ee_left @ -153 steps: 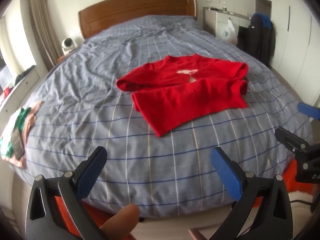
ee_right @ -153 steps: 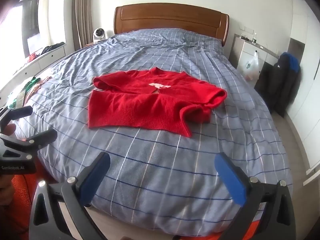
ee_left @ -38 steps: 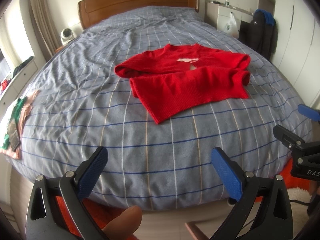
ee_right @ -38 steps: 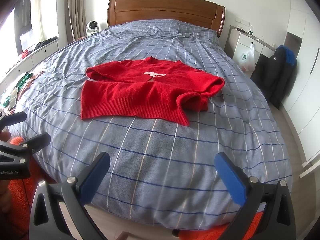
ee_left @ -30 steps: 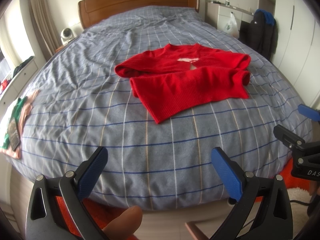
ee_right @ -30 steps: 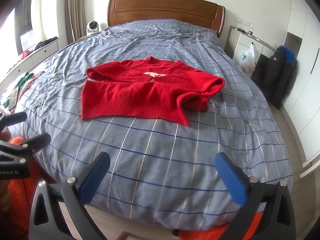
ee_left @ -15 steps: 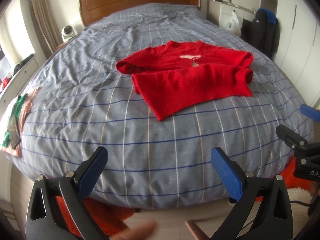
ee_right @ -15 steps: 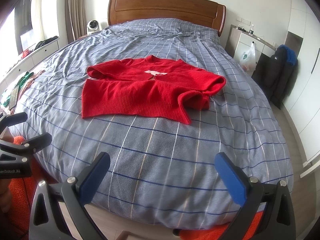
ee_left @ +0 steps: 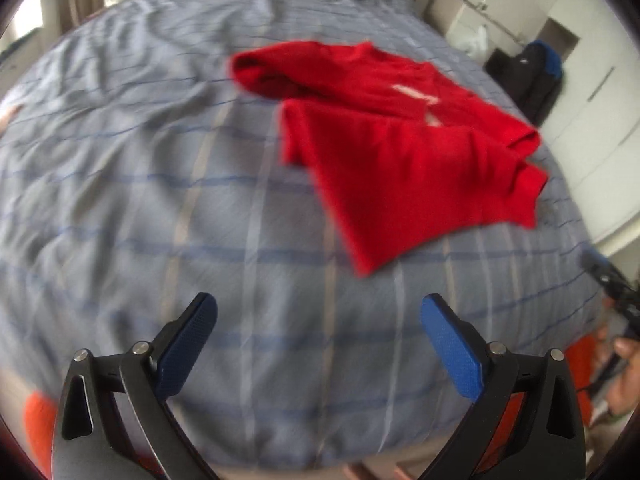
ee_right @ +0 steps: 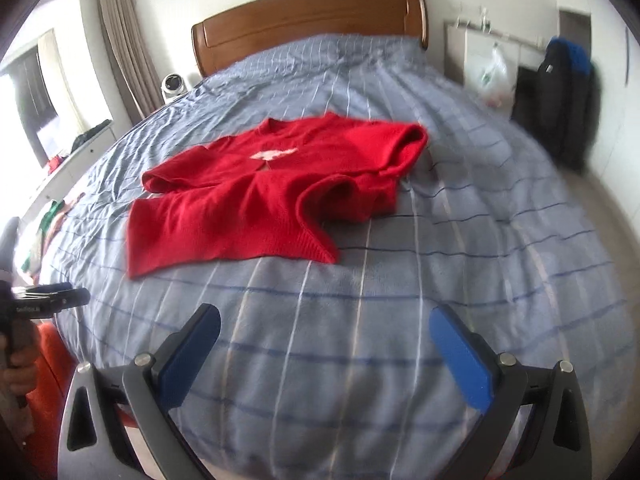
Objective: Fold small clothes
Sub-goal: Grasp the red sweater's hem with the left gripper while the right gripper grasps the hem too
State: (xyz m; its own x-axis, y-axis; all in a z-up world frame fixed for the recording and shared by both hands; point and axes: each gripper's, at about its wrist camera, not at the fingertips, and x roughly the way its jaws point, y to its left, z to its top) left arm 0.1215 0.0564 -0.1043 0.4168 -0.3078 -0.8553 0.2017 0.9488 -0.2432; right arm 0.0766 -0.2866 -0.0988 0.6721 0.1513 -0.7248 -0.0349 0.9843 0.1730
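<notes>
A red knit sweater [ee_right: 264, 196] lies partly folded on the blue checked bed [ee_right: 400, 320], its sleeves tucked in and a white label showing at the neck. It also shows in the blurred left wrist view [ee_left: 404, 160]. My left gripper [ee_left: 318, 320] is open and empty over the bed's near edge, short of the sweater's hem corner. My right gripper [ee_right: 324, 332] is open and empty above the near part of the bed, the sweater a little ahead of it. The left gripper also shows at the left edge of the right wrist view [ee_right: 48, 300].
A wooden headboard [ee_right: 308, 36] stands at the far end. A small white fan [ee_right: 174, 84] sits at the back left. A white cabinet with a plastic bag [ee_right: 494, 72] and a dark backpack [ee_right: 568, 96] stand to the right. Other clothes [ee_right: 48, 224] lie at the left bed edge.
Both grippers have moved forward over the bed toward the sweater. The left view has swung and blurred, and the sweater now sits upper right in it. Both grippers stay open.
</notes>
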